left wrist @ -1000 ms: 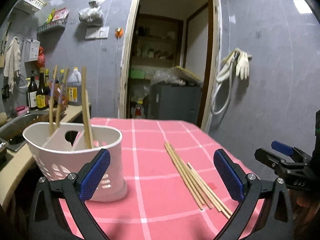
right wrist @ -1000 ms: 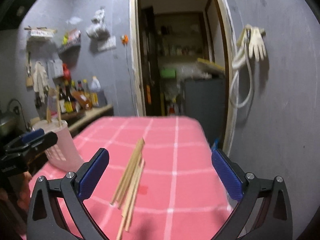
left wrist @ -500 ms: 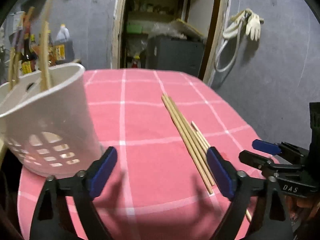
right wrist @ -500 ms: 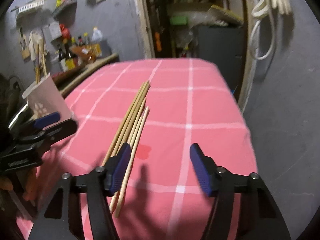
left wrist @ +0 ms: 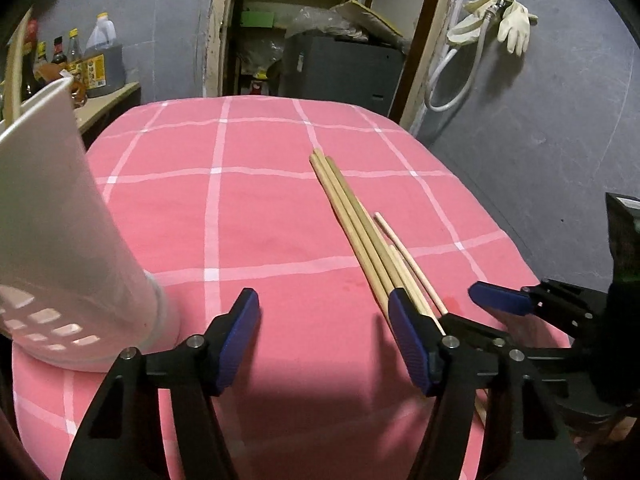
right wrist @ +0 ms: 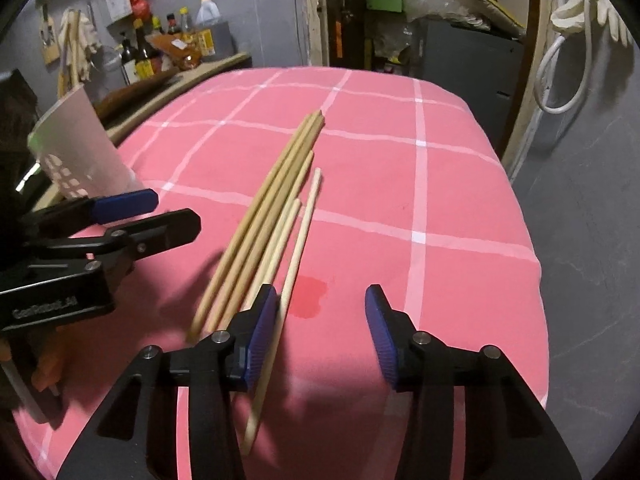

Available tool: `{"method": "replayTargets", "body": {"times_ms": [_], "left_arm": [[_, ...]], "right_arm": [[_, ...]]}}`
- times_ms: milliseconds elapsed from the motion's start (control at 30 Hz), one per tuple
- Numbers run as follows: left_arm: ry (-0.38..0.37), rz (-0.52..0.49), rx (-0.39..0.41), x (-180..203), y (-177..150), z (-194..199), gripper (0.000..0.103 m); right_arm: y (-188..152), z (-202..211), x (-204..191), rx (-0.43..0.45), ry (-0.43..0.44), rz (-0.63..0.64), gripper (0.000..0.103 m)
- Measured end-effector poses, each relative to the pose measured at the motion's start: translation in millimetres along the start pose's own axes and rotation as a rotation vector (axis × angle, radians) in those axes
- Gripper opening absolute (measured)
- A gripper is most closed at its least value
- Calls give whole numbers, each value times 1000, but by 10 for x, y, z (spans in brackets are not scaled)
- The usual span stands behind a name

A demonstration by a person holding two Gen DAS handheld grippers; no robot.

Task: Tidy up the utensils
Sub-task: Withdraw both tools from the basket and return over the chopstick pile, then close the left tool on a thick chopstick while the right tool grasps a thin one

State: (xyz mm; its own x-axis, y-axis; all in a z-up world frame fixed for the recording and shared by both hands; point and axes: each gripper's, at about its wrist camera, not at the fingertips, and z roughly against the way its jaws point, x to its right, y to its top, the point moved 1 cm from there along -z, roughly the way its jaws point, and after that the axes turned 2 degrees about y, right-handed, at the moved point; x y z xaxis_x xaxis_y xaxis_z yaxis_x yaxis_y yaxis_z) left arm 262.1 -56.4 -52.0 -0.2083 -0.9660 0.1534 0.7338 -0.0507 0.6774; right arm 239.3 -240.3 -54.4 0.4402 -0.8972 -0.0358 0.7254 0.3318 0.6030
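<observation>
Several wooden chopsticks (left wrist: 356,220) lie in a bundle on the pink checked tablecloth; they also show in the right wrist view (right wrist: 272,208). A white perforated holder (left wrist: 52,240) with chopsticks in it stands at the left, also in the right wrist view (right wrist: 76,152). My left gripper (left wrist: 326,340) is open, low over the cloth, its right finger at the near ends of the bundle. My right gripper (right wrist: 320,328) is open and low, its left finger beside the rightmost chopstick (right wrist: 296,248). Both are empty.
The table edge drops off at the right (right wrist: 536,264). A counter with bottles (right wrist: 172,52) stands at the left beyond the table. A doorway with a grey cabinet (left wrist: 340,68) lies behind. Gloves and a hose (left wrist: 496,28) hang on the right wall.
Both grippers have tilted down and moved in low over the table toward the near ends of the chopsticks. Both jaws have narrowed but stay open.
</observation>
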Motion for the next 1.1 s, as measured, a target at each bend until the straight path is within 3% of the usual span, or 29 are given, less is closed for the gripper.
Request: {"method": "replayTargets", "body": {"times_ms": [133,267,433,700,933,1100], "left_arm": [[-17,3,-29,24,49,-90,49],[-40,20,-52,40,138,-190,43],[-44,40,-92,34,239,-356,33],[-18,31,-90,50,348,-471,32],[-8,38,-105,27,439,-567,19],[14,24,-123,55,477,-633,18]], "right_arm": [[78,-41,69,10,-10,-6,31],[141,-53,221,21,-9,-42,11],[160,-53,308,26,1,-65,10],[197,-92,323,22,6,-64,10],[231,-111,384,17,-2,-74,10],[329,-192,427,-2,3,-90,10]]}}
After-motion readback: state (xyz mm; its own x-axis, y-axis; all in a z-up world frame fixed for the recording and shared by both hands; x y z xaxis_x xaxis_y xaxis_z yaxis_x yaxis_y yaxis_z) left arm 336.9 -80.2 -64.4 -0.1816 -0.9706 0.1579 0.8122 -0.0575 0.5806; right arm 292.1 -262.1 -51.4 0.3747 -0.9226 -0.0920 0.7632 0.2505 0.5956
